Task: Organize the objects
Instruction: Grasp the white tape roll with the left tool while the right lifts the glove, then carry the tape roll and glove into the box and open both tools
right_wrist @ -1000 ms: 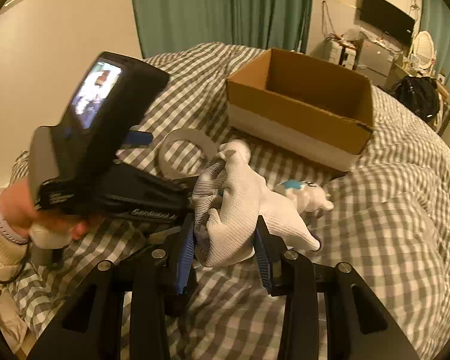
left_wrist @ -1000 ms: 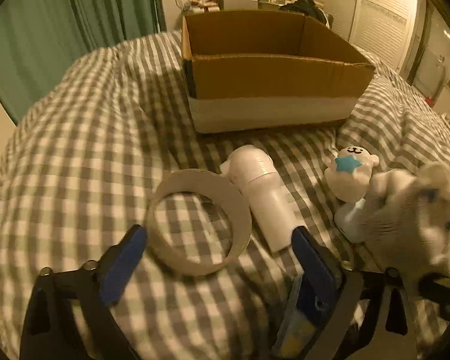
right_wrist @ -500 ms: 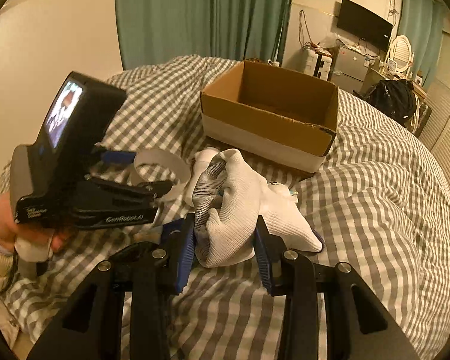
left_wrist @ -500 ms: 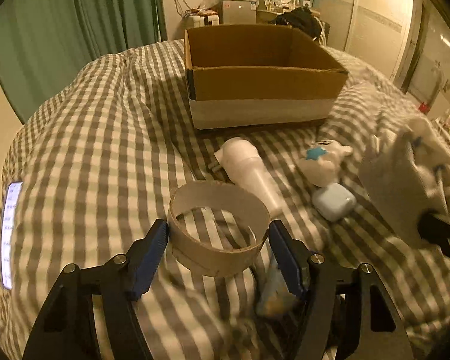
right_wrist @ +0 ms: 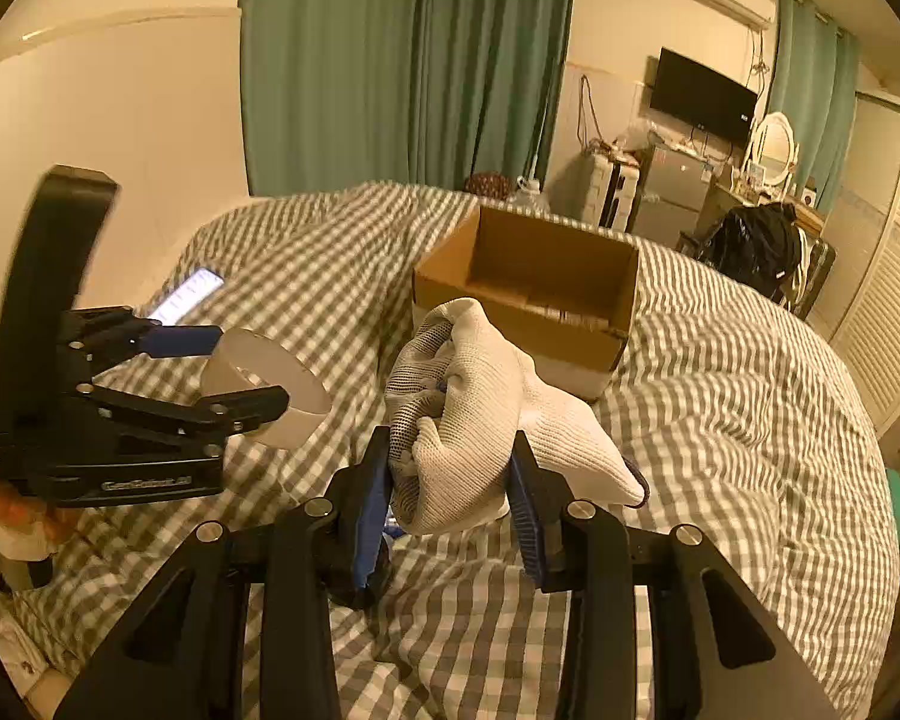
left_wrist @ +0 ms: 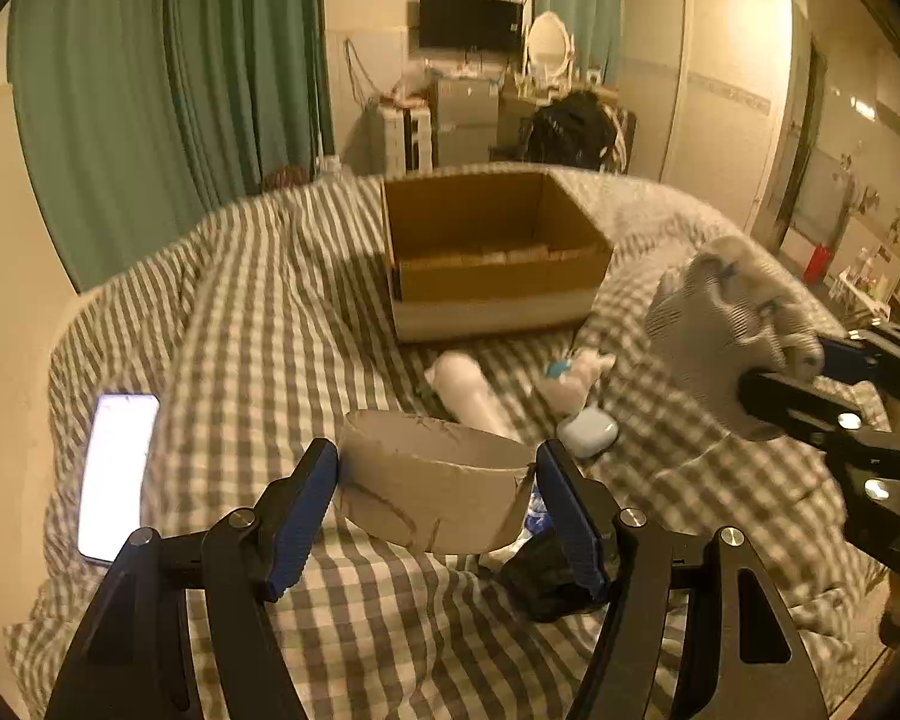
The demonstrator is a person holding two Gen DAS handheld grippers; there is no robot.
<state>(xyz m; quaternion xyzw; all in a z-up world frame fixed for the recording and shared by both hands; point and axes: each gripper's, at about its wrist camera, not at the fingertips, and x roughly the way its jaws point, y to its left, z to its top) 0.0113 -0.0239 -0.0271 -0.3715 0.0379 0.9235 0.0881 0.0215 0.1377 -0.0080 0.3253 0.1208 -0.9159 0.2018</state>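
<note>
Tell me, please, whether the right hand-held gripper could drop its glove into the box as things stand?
Probably yes. The box stands open-topped straight ahead of the right hand-held gripper, nothing lies between them, and the glove is already lifted off the bed.

Dim amber light, fisheye-warped edges

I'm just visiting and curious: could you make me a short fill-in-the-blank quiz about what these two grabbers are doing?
1. The left gripper holds a cardboard ____.
2. The right gripper is clamped on a white ____.
3. The cardboard box sits on a checked ____.
4. A lit ____ lies on the bed's left side.

Missing words: ring; glove; blanket; phone
</note>
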